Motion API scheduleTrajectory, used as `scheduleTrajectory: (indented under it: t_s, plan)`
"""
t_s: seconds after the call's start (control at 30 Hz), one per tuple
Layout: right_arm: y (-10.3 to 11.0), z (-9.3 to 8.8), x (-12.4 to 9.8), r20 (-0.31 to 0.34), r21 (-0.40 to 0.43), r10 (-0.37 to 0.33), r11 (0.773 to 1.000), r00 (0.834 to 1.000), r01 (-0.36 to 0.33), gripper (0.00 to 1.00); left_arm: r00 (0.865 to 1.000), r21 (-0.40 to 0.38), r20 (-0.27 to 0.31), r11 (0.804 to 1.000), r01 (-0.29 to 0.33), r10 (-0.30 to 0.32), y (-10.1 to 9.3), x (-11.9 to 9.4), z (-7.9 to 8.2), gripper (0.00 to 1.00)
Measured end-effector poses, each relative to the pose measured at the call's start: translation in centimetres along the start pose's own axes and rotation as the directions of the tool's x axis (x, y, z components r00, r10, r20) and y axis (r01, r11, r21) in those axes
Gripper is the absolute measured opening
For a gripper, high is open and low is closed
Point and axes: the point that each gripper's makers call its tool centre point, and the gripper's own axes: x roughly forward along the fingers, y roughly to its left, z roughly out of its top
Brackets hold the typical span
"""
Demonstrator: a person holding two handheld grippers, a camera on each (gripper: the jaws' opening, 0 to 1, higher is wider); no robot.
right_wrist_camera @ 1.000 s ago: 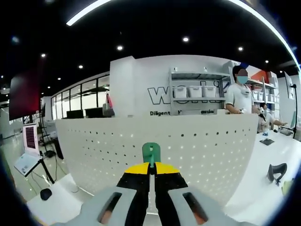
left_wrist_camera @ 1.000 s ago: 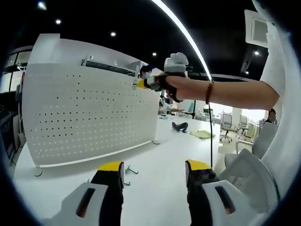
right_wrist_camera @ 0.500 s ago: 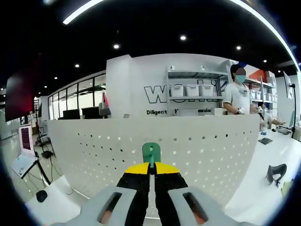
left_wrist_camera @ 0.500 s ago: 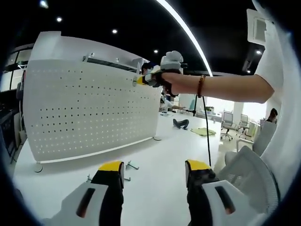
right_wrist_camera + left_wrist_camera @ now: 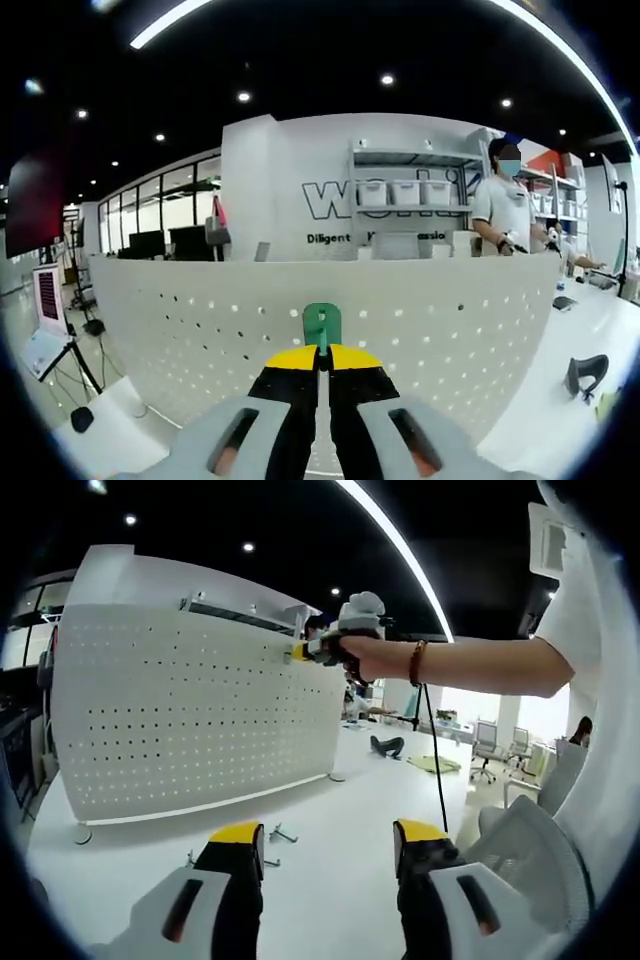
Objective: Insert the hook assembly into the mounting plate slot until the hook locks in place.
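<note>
2 grippers are in your hands. Your right gripper point(image 5: 322, 362) has its yellow-tipped jaws pressed together on the green hook point(image 5: 322, 326), which stands upright just above the jaw tips at the middle of the right gripper view, in front of the white pegboard point(image 5: 400, 320); whether the hook touches the board, you cannot tell from here. In the left gripper view that same gripper point(image 5: 300, 652) sits at about 12 o'clock, held by your hand point(image 5: 352, 655) up at the pegboard's point(image 5: 190, 720) top right corner, its yellow tip against the board's edge.

Your left gripper point(image 5: 328, 845) hangs low over the white table point(image 5: 330, 810) with its jaws spread wide and nothing between them. 2 small metal hooks point(image 5: 277, 833) lie on the table just beyond the left jaw, near the foot of the board.

A person in a white shirt point(image 5: 503, 208) stands behind the pegboard at 2 o'clock in the right gripper view, beside shelves of white bins point(image 5: 408, 193).
</note>
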Motion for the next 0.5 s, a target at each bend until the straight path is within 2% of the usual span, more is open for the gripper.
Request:
scheduleTrajectory:
  t_s: [0.5]
  plan:
    - [-0.20,-0.26,0.96,-0.027,0.022,-0.010,1.000,1.000,0.010,0.01,1.000,-0.005,-0.002,1.000,0.001,-0.001,0.04,-0.26,-0.13,0.53]
